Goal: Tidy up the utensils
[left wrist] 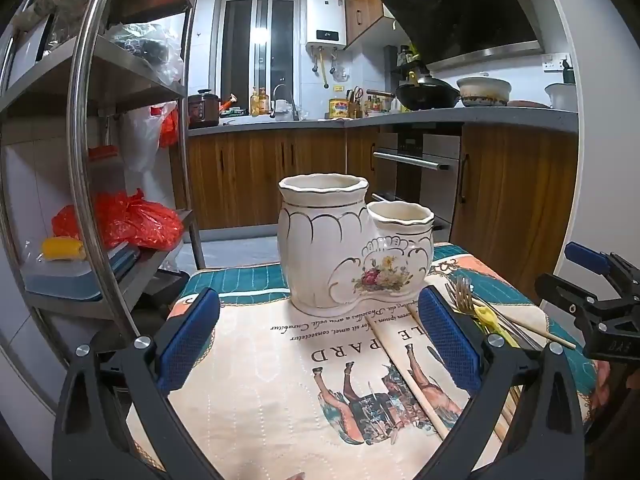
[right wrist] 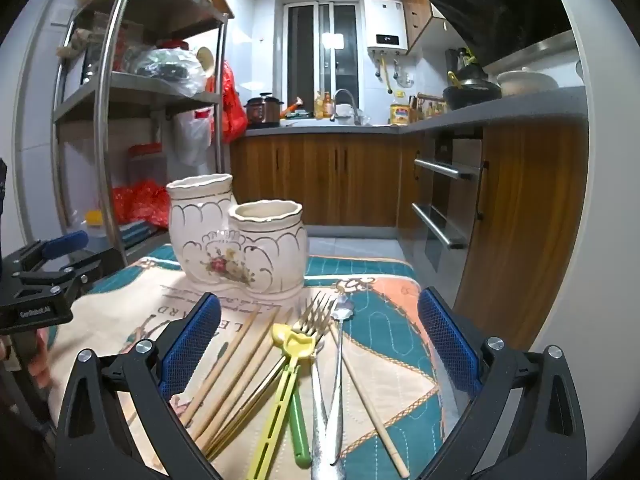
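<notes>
A white ceramic double-pot holder [left wrist: 344, 248] with gold trim and a flower print stands on the printed cloth; it also shows in the right wrist view [right wrist: 236, 240]. Both pots look empty. A pile of utensils lies in front of it: wooden chopsticks [right wrist: 236, 364], forks [right wrist: 316, 316], a metal spoon [right wrist: 342, 312] and yellow and green plastic tools [right wrist: 294, 344]. My right gripper [right wrist: 320, 344] is open, just above and around the pile. My left gripper [left wrist: 320, 336] is open and empty, facing the holder. Some of the utensils [left wrist: 484, 312] show right of it.
The table is small, with a printed cloth [left wrist: 260, 380]. A steel shelf rack [left wrist: 96, 152] with bags and boxes stands close on the left. Kitchen cabinets and an oven [right wrist: 444, 196] lie beyond the table's far edge.
</notes>
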Demonstrator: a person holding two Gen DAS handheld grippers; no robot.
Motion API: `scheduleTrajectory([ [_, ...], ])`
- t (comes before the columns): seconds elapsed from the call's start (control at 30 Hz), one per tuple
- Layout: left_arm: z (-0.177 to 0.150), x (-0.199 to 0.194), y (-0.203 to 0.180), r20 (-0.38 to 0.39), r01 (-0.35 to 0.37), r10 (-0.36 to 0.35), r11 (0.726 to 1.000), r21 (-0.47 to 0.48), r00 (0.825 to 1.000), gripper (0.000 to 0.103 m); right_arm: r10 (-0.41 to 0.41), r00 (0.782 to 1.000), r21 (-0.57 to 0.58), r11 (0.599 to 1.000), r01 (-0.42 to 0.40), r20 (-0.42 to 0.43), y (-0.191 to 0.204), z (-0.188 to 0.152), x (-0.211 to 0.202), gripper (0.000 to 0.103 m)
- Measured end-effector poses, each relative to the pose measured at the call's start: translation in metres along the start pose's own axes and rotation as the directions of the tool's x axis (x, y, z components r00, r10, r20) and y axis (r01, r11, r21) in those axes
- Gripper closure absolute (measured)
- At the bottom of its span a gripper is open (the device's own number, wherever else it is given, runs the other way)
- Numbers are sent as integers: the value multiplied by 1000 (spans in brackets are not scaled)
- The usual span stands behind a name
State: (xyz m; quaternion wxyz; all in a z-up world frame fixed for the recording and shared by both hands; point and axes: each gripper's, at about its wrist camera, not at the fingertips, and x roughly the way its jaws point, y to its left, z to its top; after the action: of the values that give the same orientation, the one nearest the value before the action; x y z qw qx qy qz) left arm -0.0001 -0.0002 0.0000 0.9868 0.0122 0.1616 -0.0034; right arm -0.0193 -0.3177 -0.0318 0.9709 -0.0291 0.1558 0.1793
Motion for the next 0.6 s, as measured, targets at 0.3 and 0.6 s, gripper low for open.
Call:
scheduleTrajectory([
  [0.3,-5,1,-3,-8,3,-3,1000,1,1000,5,7,1000,11,1000,-7,-4,-2,4,-1,5],
  [0.6,-6,1,-3,-6,5,-5,1000,2,1000,5,14,1000,24,1000,-14,-4,0,-1,2,5],
])
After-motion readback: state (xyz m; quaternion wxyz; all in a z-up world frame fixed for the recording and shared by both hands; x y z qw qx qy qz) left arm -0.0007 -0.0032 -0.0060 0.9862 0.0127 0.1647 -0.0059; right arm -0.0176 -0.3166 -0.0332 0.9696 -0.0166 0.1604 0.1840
